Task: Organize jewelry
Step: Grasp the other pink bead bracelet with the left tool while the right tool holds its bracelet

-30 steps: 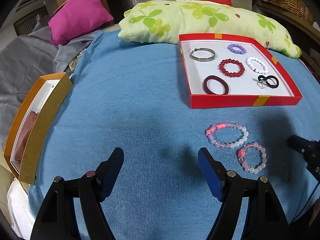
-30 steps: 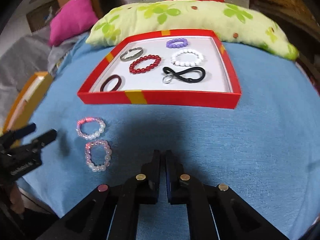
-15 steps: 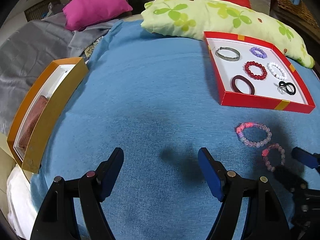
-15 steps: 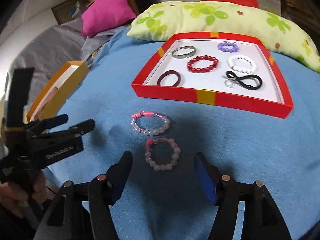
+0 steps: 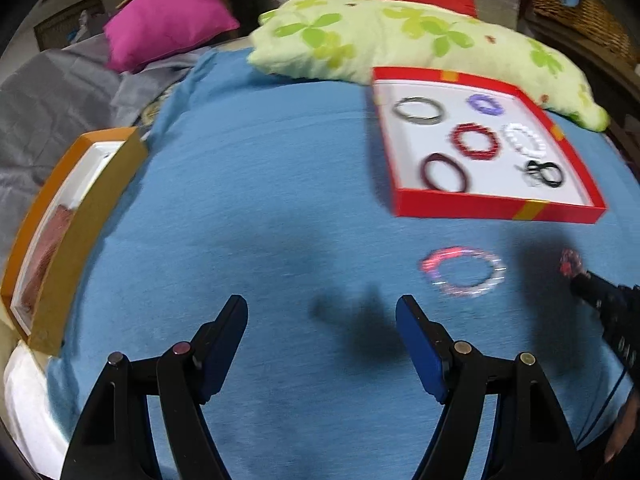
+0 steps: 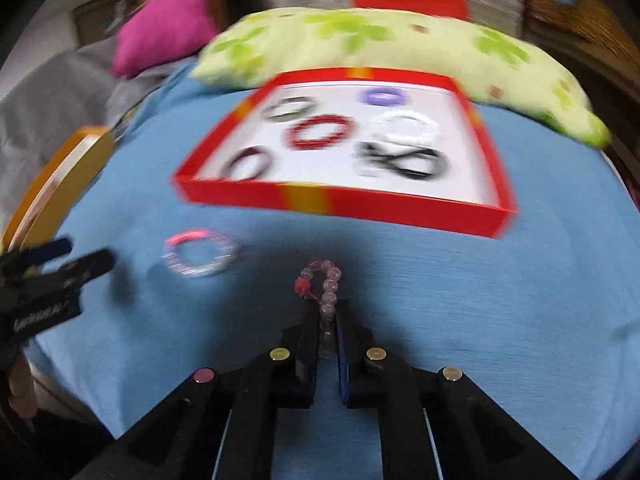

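Writing: white lettering runs along the side of the left gripper (image 6: 60,272) in the right wrist view, too blurred to read; no other brand or label can be read anywhere.
Left gripper jaws: wide apart over the blue cloth (image 5: 280,200), with nothing between the blue pads (image 5: 416,348).
Right gripper jaws: the right gripper (image 6: 327,332) is pinched nearly closed on a pale pink bead bracelet (image 6: 326,284), which is squeezed into a thin loop sticking out ahead of the fingertips.
Held bracelet: it has a small red charm at its far left side; whether it is lifted off the cloth cannot be told.
Second bracelet: a pink and clear bead bracelet (image 5: 464,272) lies flat on the cloth, loose, between the two grippers and in front of the red tray (image 5: 496,212).
Tray contents: a grey metal bangle (image 5: 418,110), purple bead ring (image 5: 484,104), red bead bracelet (image 5: 476,140), white bead bracelet (image 5: 524,140), dark red band (image 5: 444,172) and a black twisted band (image 5: 544,170).
Left view only: the orange box (image 5: 72,216) shown open, with a white lining and something brownish red inside.
Right view only: the grip on the beads; the left view shows just the tip of that gripper at its right edge.
Behind the tray: a green leaf-print pillow (image 5: 400,40) and a magenta cushion (image 5: 168,36).
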`<state>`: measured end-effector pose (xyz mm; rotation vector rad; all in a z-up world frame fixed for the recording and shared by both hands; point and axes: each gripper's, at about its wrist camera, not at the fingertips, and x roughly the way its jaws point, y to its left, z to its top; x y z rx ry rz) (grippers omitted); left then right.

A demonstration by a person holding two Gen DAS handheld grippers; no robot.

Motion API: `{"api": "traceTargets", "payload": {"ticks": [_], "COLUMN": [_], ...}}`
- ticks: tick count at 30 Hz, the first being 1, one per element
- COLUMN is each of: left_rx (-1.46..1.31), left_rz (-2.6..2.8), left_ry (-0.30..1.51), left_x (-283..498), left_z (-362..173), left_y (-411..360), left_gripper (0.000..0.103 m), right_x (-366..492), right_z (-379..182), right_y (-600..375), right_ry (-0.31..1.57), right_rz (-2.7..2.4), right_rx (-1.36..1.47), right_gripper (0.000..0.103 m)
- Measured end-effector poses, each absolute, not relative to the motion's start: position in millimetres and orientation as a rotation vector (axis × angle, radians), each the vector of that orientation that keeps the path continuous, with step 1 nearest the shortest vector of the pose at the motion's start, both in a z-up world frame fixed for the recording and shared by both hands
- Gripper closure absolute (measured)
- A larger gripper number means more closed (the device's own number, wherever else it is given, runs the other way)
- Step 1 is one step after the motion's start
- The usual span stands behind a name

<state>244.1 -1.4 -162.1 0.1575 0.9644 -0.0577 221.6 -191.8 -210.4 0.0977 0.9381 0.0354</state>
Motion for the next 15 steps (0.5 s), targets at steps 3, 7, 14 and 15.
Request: {"api": "traceTargets", "payload": {"ticks": [3, 7, 14, 15], "left_rx": [0.14, 0.105, 0.074, 0.074], "left_rz": [-0.11, -0.171, -0.204, -0.205], "left_ry": [0.969, 0.994, 1.011, 1.013], "left_x": [246, 253, 265, 267], "left_z": [-164, -170, -180, -181], "left_y": [-14, -33, -57, -60], "left_gripper": [0.026, 0.026, 0.026, 0.026], "right_x": [218, 211, 197, 196], "right_z": [-207, -205, -207, -207], "right_y": [-229, -265, -289, -291], "right_ry": [0.94, 0.935, 0.946, 0.947], "right_rz": [-0.033, -0.069, -0.055, -0.051], "right_rx": [0.167, 0.239, 0.286, 0.295], "right_gripper": [0.095, 0.095, 0.095, 0.095]}}
